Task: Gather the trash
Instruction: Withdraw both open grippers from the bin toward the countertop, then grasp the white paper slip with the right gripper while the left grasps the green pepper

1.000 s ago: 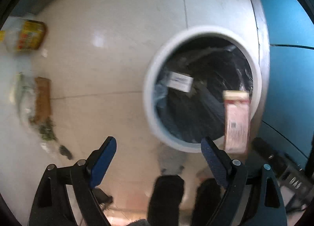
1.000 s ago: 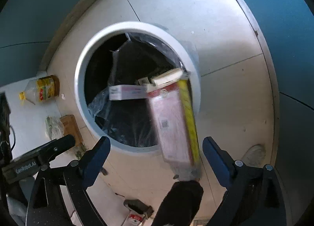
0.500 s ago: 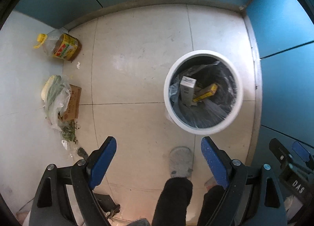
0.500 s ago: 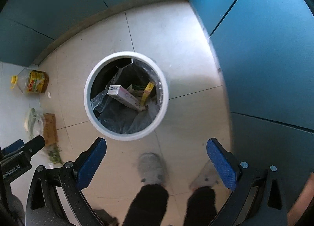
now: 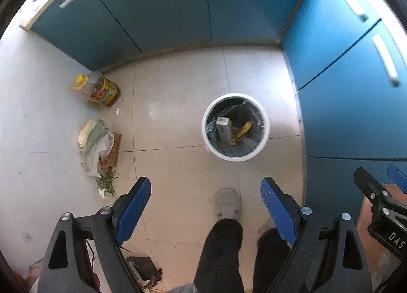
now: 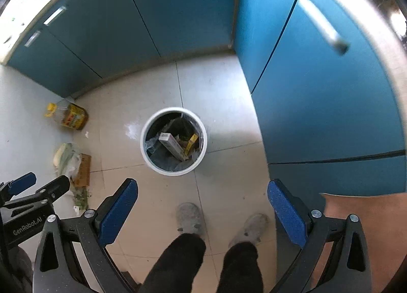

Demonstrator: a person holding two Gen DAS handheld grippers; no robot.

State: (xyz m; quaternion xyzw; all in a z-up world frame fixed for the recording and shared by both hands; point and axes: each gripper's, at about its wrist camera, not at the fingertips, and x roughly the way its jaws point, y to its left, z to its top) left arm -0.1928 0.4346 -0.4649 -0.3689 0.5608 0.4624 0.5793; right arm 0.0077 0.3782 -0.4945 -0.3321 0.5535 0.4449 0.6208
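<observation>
A round white trash bin (image 5: 207,137) (image 6: 143,145) with a dark liner stands on the tiled floor far below both grippers. Inside it lie a white carton (image 5: 222,129) (image 6: 171,146) and a yellow-edged carton (image 5: 241,130) (image 6: 191,143). My left gripper (image 5: 205,200) points straight down, open, with nothing between its blue pads. My right gripper (image 6: 202,204) also hangs open and empty high above the floor. Each gripper shows at the edge of the other's view.
Blue cabinet doors (image 5: 165,5) (image 6: 325,104) line the back and right. A yellow-capped oil bottle (image 5: 98,89) (image 6: 70,115), a plastic bag of greens (image 5: 94,145) (image 6: 66,158) and a brown box (image 5: 113,151) sit at the left wall. The person's legs and grey shoes (image 6: 189,218) stand below.
Both grippers rose far above the bin, which shrank in view. The pink and yellow carton that was falling from the right gripper now lies inside the bin.
</observation>
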